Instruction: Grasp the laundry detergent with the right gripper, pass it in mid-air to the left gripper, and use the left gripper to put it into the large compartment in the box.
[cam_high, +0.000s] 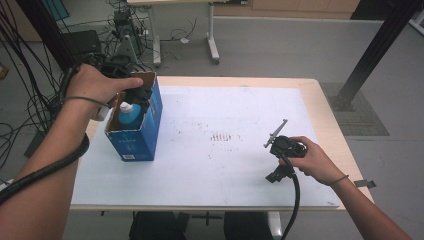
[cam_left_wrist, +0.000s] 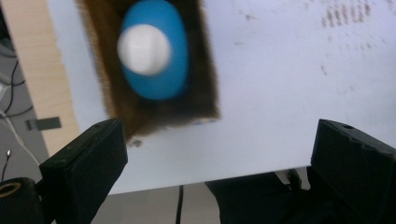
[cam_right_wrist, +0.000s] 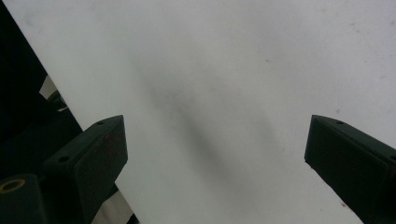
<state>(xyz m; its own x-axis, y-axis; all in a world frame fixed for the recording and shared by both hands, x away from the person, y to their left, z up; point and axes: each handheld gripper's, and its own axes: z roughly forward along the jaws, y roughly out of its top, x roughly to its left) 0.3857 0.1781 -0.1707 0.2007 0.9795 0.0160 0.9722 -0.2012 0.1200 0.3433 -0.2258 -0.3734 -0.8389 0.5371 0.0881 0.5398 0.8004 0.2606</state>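
**Bottle in the Box, Both Jaws Released**

The left gripper had its jaws spread wide, nothing between them, hanging above the open top of the blue box. The blue bottle with its white cap stood upright inside that box. The left hand arched over the box's far end, wrist bent, forearm running back toward the near table edge. Well to the right of the box, the right gripper also stood open over the white sheet, empty, the right hand resting low.
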